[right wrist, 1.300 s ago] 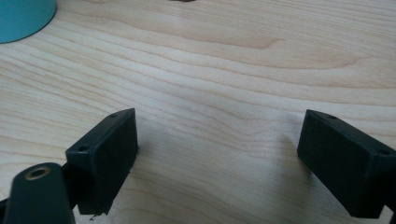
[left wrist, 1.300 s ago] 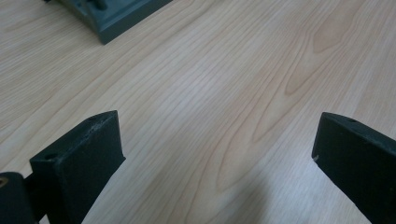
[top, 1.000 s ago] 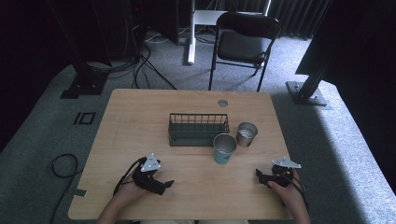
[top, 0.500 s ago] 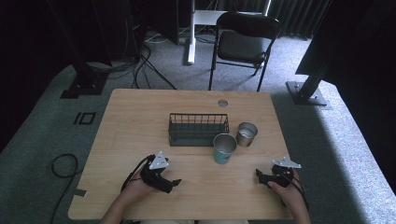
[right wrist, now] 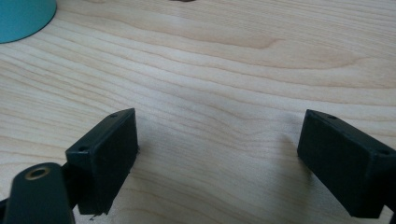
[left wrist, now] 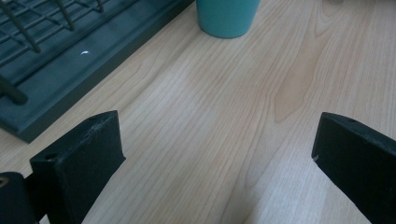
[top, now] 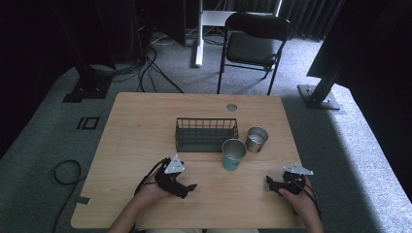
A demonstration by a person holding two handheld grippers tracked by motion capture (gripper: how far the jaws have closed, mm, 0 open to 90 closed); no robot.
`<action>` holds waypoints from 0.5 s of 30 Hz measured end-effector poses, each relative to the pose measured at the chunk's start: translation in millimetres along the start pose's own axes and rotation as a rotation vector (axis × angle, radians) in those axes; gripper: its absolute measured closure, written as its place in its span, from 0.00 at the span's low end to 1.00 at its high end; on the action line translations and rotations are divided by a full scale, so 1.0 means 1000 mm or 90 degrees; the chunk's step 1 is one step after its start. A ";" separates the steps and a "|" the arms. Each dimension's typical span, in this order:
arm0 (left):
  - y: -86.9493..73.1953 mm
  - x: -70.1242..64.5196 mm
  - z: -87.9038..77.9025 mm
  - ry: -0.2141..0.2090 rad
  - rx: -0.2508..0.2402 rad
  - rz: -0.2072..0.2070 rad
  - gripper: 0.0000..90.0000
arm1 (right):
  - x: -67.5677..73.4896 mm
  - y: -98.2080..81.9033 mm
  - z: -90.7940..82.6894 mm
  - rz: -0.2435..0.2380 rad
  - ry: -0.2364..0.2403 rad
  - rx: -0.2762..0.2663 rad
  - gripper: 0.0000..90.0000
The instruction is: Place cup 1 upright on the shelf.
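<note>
Teal cup point(top: 233, 154) stands well ahead of both spread, empty grippers, left point(top: 188, 188) and right point(top: 268, 182).

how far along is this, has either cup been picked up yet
Nothing looks done: the teal metal cup and the small silver metal cup both stand on the wooden table beside the dark wire rack. The left gripper points at the teal cup, open and empty; the right gripper is open too. Every grasp and move remains.

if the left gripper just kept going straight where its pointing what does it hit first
Probably the teal cup, up ahead between the open jaws of the left gripper; the wire rack sits off to the side. Only bare table lies before it.
</note>
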State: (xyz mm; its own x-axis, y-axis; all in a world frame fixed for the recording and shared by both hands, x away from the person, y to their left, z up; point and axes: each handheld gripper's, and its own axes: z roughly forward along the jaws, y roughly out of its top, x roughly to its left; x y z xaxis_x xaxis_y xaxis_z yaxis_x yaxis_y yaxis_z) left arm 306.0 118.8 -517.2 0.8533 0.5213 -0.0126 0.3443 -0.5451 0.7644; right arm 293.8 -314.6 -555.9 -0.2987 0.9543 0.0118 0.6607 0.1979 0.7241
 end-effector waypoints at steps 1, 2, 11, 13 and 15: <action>0.002 0.000 0.002 -0.002 0.000 0.001 0.03 | 0.000 0.000 0.000 0.000 0.000 0.000 0.13; 0.002 0.000 0.002 -0.002 0.000 0.001 0.03 | 0.000 0.000 0.000 0.000 0.000 0.000 0.13; 0.014 -0.006 0.015 -0.020 -0.008 0.003 0.03 | 0.000 0.000 0.000 -0.001 0.000 0.000 0.13; 0.016 -0.008 0.018 -0.023 -0.008 0.007 0.03 | 0.000 0.000 0.000 -0.001 0.000 0.000 0.13; 0.017 -0.009 0.020 -0.025 -0.009 0.007 0.03 | 0.000 0.000 0.000 0.000 0.000 0.000 0.13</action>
State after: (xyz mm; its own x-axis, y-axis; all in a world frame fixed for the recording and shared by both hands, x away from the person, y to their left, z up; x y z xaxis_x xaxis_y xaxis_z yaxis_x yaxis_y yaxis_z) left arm 312.6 91.6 -516.8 0.8718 0.4890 -0.0296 0.3297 -0.5409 0.7738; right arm 293.8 -314.7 -555.9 -0.2989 0.9542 0.0115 0.6609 0.1983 0.7238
